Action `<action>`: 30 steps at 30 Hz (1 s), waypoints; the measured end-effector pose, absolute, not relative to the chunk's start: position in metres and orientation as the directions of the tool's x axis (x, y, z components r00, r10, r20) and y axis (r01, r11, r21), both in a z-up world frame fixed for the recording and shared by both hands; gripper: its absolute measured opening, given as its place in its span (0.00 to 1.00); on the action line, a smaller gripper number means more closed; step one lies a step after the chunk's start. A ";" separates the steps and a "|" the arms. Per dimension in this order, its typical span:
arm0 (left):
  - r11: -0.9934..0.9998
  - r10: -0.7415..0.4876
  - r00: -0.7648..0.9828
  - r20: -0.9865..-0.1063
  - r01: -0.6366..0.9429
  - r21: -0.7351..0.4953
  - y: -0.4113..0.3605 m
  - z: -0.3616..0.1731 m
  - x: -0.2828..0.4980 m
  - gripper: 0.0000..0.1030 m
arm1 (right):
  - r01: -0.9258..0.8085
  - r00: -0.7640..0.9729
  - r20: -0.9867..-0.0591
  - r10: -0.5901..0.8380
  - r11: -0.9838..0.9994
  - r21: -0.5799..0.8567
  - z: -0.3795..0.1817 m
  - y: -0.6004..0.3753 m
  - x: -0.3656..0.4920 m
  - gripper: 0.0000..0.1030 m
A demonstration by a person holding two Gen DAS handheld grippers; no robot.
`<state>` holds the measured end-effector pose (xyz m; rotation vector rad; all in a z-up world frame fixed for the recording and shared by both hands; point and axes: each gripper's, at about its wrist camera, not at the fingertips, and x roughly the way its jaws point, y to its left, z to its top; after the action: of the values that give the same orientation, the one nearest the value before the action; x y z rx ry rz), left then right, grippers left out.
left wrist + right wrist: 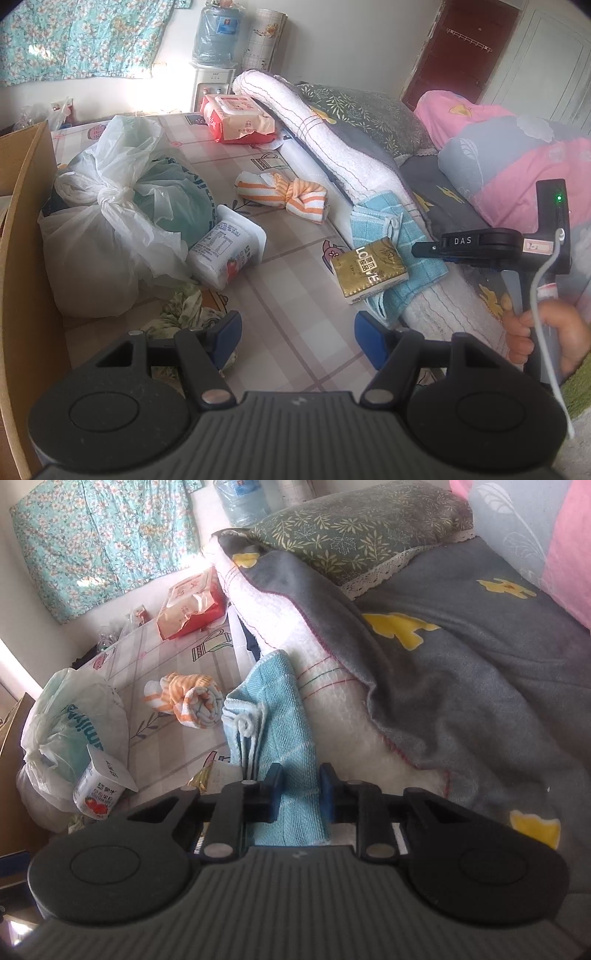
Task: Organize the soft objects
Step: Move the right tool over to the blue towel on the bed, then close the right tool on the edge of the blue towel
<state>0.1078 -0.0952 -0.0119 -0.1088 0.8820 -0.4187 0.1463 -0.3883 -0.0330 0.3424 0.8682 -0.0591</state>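
My right gripper [299, 794] is shut on the near end of a light blue cloth [280, 716] that drapes over the white mattress edge; the cloth also shows in the left wrist view [402, 236], where the right gripper [424, 251] reaches it from the right. A gold tissue pack [369, 269] lies against the cloth. An orange-striped knotted towel [284, 195] lies on the checked table cover, also visible in the right wrist view [188, 701]. My left gripper [295, 339] is open and empty above the table cover, near a green floral cloth [188, 306].
Tied white plastic bags [110, 221] and a yogurt carton [225, 254] sit at left beside a cardboard box wall [22, 258]. A red-and-pink wipes pack [236, 118] lies at the back. A green pillow [362, 110], grey blanket [461, 672] and pink quilt [498, 162] cover the bed.
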 end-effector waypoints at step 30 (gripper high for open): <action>0.947 -0.318 0.644 -0.696 0.181 -0.265 -0.020 0.007 0.062 0.67 | -0.220 0.772 -0.336 0.540 0.723 0.655 0.121 -0.304 0.055 0.05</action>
<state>0.0623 -0.0204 0.0068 -0.1776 0.8245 -0.2854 0.0553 -0.3039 0.1213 0.6334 0.5436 0.4429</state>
